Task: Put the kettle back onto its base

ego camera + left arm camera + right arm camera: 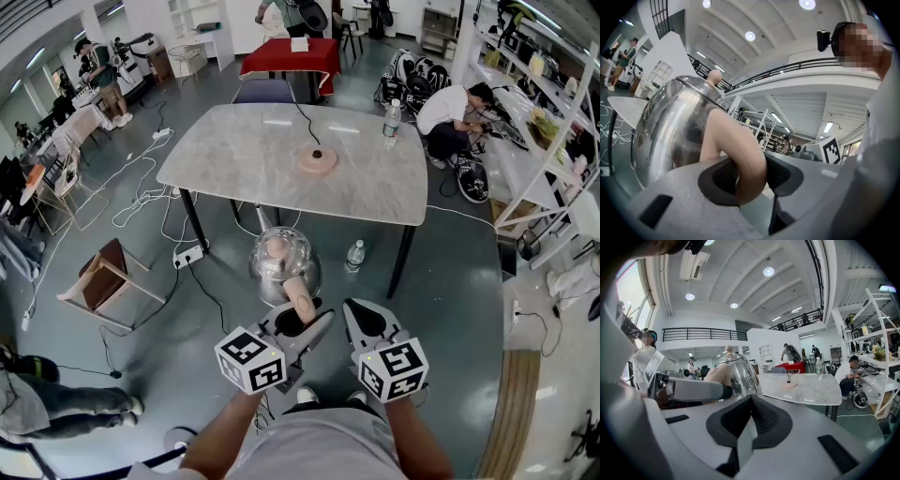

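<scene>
The kettle (pixel 284 265), a clear shiny globe with a beige handle (pixel 300 300), hangs in the air above the floor, short of the table's near edge. My left gripper (pixel 302 328) is shut on that handle (pixel 740 154), which fills the gap between its pads. The kettle body (pixel 670 126) bulges at the left of the left gripper view. Its round beige base (pixel 317 160) lies on the marble table (pixel 244 150), a black cord running from it. My right gripper (pixel 364 323) hovers just right of the kettle (pixel 736 371), shut and empty. The base (pixel 790 385) shows ahead of it.
A water bottle (pixel 392 120) stands at the table's far right corner. Another bottle (pixel 354 255) and a power strip (pixel 187 255) lie on the floor under the table. A wooden chair (pixel 105 281) stands left. A person (pixel 455 112) crouches by the shelves (pixel 553 141) at right.
</scene>
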Motion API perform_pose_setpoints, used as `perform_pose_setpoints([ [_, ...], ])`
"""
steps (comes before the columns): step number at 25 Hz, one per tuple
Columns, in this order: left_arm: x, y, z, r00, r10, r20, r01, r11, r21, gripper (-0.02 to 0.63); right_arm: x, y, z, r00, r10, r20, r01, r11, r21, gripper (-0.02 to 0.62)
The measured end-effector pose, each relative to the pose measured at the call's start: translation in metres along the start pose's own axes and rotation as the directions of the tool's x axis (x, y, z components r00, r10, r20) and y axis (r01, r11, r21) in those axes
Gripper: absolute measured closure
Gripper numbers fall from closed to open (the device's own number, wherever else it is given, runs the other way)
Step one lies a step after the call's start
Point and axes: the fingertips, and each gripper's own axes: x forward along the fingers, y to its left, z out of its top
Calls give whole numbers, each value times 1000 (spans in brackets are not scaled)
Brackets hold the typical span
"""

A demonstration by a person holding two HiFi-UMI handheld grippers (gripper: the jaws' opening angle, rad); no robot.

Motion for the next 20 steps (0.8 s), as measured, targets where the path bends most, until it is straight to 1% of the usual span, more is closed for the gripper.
perform_pose_setpoints([
  [9,-9,4,6,1000,-20,3,20,999,33,456,10,14,2,1000,-1,6,1,1000,3,591],
  [16,-11,13,11,1000,-21,7,21,998,55,454,23,16,4,1000,8,7,-8,1000,-1,591],
  [20,-6,21,17,1000,-12,8,12,998,57,454,30,8,6,1000,11,4,-11,1000,5,591],
])
